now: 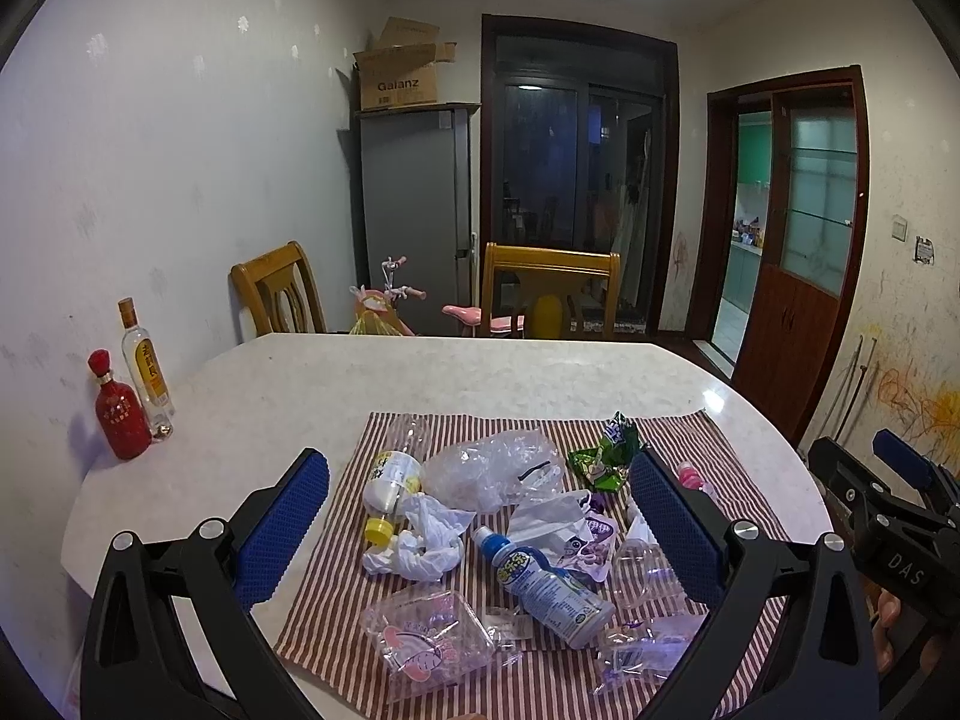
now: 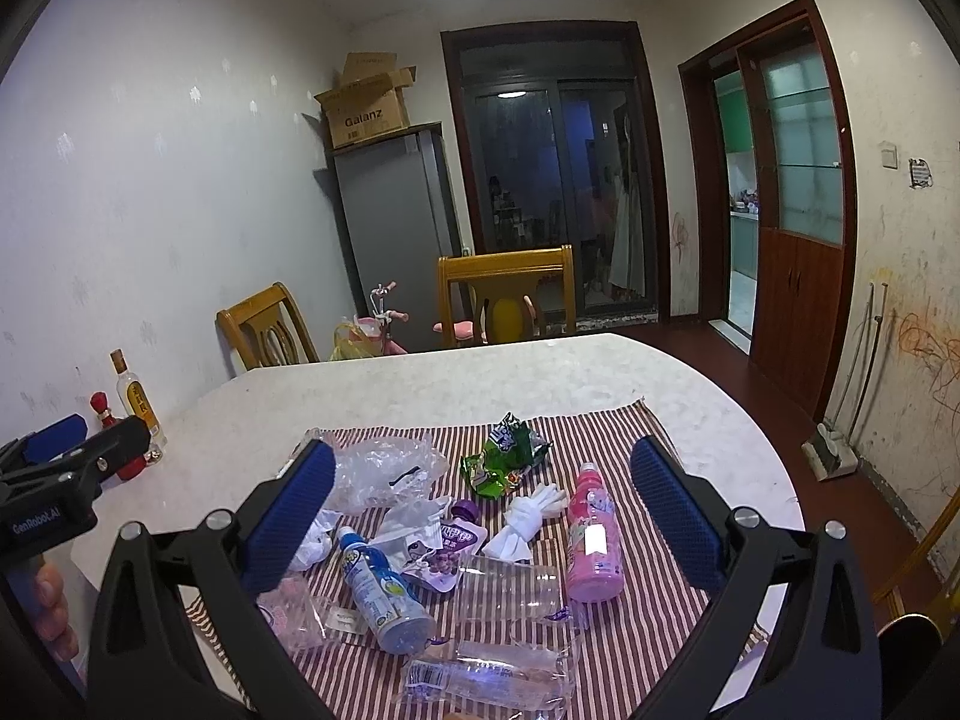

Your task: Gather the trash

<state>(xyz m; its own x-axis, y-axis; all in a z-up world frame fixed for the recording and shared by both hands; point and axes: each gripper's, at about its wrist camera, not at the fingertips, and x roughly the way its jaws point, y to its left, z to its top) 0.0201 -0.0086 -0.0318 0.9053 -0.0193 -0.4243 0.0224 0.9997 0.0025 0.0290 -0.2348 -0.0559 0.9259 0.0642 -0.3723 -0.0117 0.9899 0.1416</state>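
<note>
Left gripper (image 1: pixel 480 516) and right gripper (image 2: pixel 483 516) both stand wide open, holding nothing. Trash, including a blue bottle (image 1: pixel 549 591) and pink bottle (image 2: pixel 593 543), lies on the striped cloth (image 1: pixel 336 612) at lower centre of each frame

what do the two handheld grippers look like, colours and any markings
Both are black angular frames with silver round bolts and blue textured pads lining the jaws. The left gripper body reads "GenRobot.AI" in white; the right gripper body reads "DAS". No cables or sleeves show.
</note>
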